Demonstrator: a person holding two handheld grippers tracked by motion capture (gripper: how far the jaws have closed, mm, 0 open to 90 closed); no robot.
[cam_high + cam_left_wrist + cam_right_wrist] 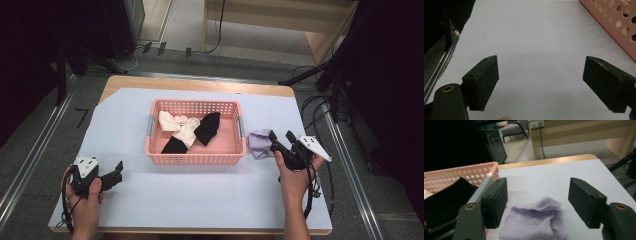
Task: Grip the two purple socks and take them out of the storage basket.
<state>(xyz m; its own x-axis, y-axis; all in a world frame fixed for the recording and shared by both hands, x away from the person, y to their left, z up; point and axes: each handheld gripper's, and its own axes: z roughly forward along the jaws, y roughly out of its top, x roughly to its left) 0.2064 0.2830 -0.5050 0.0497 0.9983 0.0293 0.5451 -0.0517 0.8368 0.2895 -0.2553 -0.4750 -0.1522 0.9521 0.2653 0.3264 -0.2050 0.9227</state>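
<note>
A lilac sock [259, 142] lies crumpled on the white table cover, just right of a pink basket [195, 159]. Inside the basket are a cream sock [177, 124] and a black sock [207, 127]. My right gripper [281, 136] is open at the lilac sock's right side. In the right gripper view its jaws [537, 192] stand wide apart with the lilac sock [536, 220] low between them, untouched by the pads. My left gripper [119, 170] rests open near the table's front left. The left gripper view has nothing between its jaws [541, 75].
The white cover [200, 200] spreads wide in front of the basket. In the left gripper view the basket's wall [616, 22] stands at the upper right. Black stands and cables [320, 105] crowd the floor to the right. Metal rails [30, 160] run along the table's left.
</note>
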